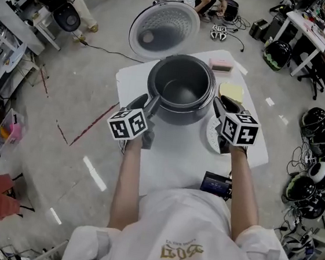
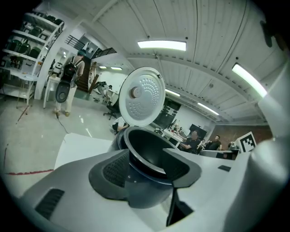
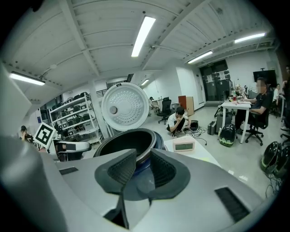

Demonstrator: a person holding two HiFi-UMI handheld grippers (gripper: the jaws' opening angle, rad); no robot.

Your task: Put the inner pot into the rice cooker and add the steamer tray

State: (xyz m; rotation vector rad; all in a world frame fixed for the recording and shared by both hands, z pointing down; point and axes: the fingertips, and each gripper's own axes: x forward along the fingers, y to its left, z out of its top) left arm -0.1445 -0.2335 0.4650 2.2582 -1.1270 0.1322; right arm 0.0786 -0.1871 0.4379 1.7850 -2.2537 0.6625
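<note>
Head view: left claw (image 1: 146, 102) and right claw (image 1: 222, 104), jaws apart, flank the inner pot (image 1: 181, 91); shirt print (image 1: 182, 251) unreadable.

One rice cooker (image 1: 174, 18), one inner pot (image 1: 181, 91), one steamer tray (image 1: 210, 134), one pink timer (image 1: 221, 64).

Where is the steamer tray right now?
Head view: the white steamer tray lies on the table, right of the rice cooker, partly under the right hand-held gripper.

No text legible. Gold lettering on white shirt (image 1: 180, 239), lower centre of head view: inverted, unreadable. Screen print on dark device (image 1: 217, 184), right of centre: too small.
</note>
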